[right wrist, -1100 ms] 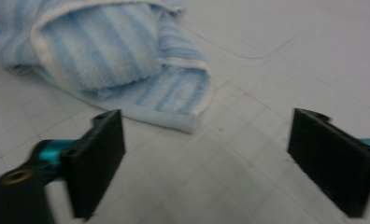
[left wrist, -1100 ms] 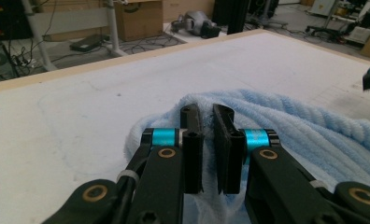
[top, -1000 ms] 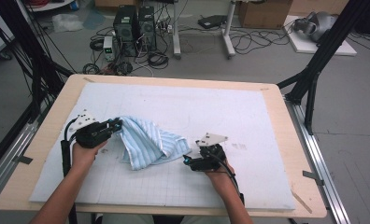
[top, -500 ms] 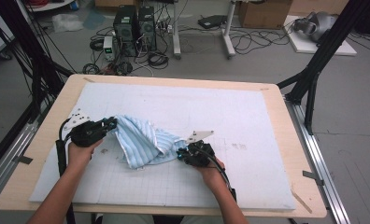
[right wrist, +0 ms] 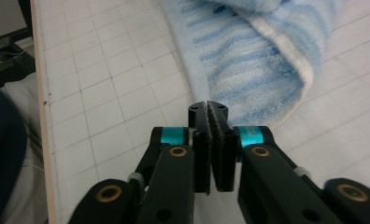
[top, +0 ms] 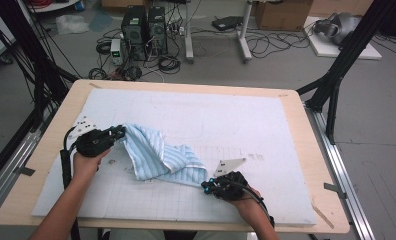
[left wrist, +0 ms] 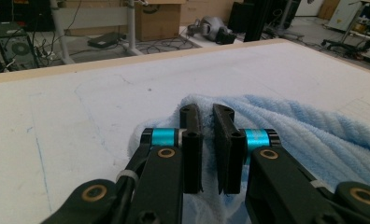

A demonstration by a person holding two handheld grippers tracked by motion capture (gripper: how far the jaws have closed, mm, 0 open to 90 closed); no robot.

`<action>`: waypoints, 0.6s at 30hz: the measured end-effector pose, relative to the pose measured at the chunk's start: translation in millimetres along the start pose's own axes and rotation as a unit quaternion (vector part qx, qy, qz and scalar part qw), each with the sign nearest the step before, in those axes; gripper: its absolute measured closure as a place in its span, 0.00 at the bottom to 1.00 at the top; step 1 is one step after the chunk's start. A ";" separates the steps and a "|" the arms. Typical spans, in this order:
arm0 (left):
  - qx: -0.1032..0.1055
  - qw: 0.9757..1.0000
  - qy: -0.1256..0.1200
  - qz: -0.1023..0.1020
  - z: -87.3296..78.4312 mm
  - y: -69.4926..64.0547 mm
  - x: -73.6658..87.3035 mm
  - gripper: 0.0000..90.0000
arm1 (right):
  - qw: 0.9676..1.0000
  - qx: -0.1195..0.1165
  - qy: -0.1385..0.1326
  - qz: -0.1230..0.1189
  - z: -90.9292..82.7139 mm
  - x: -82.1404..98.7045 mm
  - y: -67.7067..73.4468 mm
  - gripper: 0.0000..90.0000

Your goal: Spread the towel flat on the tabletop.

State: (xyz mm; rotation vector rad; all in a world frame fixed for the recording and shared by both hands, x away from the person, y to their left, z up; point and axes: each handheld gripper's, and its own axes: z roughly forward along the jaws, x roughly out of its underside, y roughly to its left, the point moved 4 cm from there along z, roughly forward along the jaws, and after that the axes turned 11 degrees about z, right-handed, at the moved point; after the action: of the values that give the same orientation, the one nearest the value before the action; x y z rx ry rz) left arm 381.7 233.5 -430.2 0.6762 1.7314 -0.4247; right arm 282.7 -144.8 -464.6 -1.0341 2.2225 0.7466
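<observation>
With both jaws clamped on the blue striped towel (top: 158, 155), left gripper (top: 117, 134) at its far-left corner, right gripper (top: 208, 186), just closed, at the near-right edge. Towel lies rumpled left of centre on the white mat (top: 266, 125). Draw hands apart evenly, low, keeping tension.

In the left gripper view the blue striped towel (left wrist: 314, 135) runs off the right edge, and the left claw (left wrist: 207, 122) hides the fold it pinches. In the right gripper view the towel (right wrist: 248, 60) is cut off at the top, and whether cloth lies between the right claw (right wrist: 207, 108) pads is hidden. From above, the person's forearms leave the bottom edge.
</observation>
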 end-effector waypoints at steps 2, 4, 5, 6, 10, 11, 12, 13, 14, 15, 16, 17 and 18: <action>0.001 1.000 0.000 0.003 1.3 -1.0 -0.2 0.91 | 0.999 0.008 -0.038 0.005 -2.2 -9.5 -1.0 0.79; 0.001 1.000 0.000 0.003 1.6 -1.8 -0.6 0.91 | 0.998 0.016 -0.059 0.008 2.9 -19.3 0.0 0.70; 0.001 1.000 0.000 0.004 1.6 -1.7 -0.6 0.91 | 0.998 0.017 -0.068 0.006 7.2 -24.7 0.8 0.66; 0.001 1.000 -0.001 0.003 1.7 -1.5 -0.5 0.91 | 0.998 0.017 -0.068 0.006 7.2 -24.7 0.8 0.66; 0.004 1.000 0.002 0.002 3.2 -1.5 0.9 0.91 | 0.991 0.021 -0.130 -0.004 30.4 -57.5 15.4 0.50; 0.004 1.000 0.002 0.002 3.2 -1.5 0.9 0.91 | 0.991 0.016 -0.134 -0.010 34.5 -64.3 21.2 0.49; 0.005 1.000 0.004 0.004 3.6 -1.8 1.1 0.91 | 0.991 0.016 -0.134 -0.010 34.5 -64.3 21.2 0.49; 0.006 1.000 0.004 0.004 4.1 -2.4 1.2 0.91 | 0.990 0.010 -0.137 -0.021 39.3 -71.2 26.7 0.48; 0.006 1.000 0.005 0.005 4.4 -2.9 1.2 0.91 | 0.991 0.018 -0.122 -0.053 50.1 -82.0 34.9 0.64; 0.007 1.000 0.006 0.005 4.7 -3.4 1.2 0.91 | 0.991 0.036 -0.105 -0.077 54.7 -85.8 35.4 0.79; 0.008 1.000 0.006 0.006 4.8 -3.8 1.1 0.91 | 0.991 0.036 -0.105 -0.077 54.7 -85.8 35.4 0.79; 0.007 1.000 0.007 0.007 4.6 -4.0 1.0 0.91 | 0.990 0.052 -0.096 -0.090 57.8 -89.8 33.2 0.90; 0.006 1.000 0.006 0.008 4.5 -4.1 0.9 0.91 | 0.990 0.071 -0.094 -0.080 59.0 -97.8 22.3 0.95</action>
State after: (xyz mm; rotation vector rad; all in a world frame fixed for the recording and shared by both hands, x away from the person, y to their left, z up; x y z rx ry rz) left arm 382.4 227.9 -432.5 0.7022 1.7346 -0.4218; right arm 332.6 -44.9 -431.8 -1.0125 1.9759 0.5808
